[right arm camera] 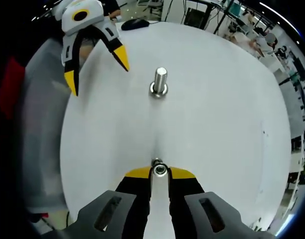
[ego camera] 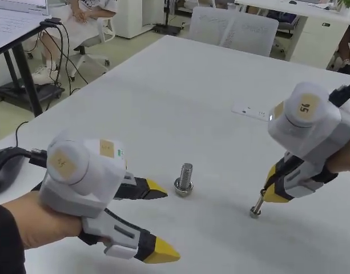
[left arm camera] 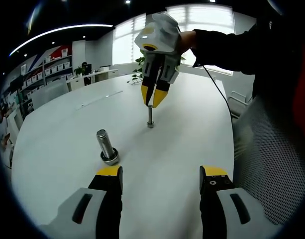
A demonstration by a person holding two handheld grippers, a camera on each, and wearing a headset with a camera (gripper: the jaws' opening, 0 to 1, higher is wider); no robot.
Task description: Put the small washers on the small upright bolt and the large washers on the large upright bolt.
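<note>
The large upright bolt (ego camera: 186, 176) (left arm camera: 104, 143) (right arm camera: 159, 79) stands mid-table with a washer stacked at its base (ego camera: 183, 188). The thin small bolt (ego camera: 256, 209) (left arm camera: 150, 118) stands to its right. My right gripper (ego camera: 270, 194) (left arm camera: 153, 102) (right arm camera: 159, 173) points down at that bolt's top, jaws pinched on what looks like a small ring-shaped washer (right arm camera: 159, 170) over the bolt's tip. My left gripper (ego camera: 166, 220) (left arm camera: 161, 172) (right arm camera: 98, 74) hovers open and empty, just left of the large bolt.
The white table (ego camera: 180, 108) carries a small label (ego camera: 250, 111) toward the back right. A black mouse (ego camera: 3, 170) with its cable lies at the left edge. A mesh chair (ego camera: 232, 28) stands at the far edge, and a person sits at a desk at the back left.
</note>
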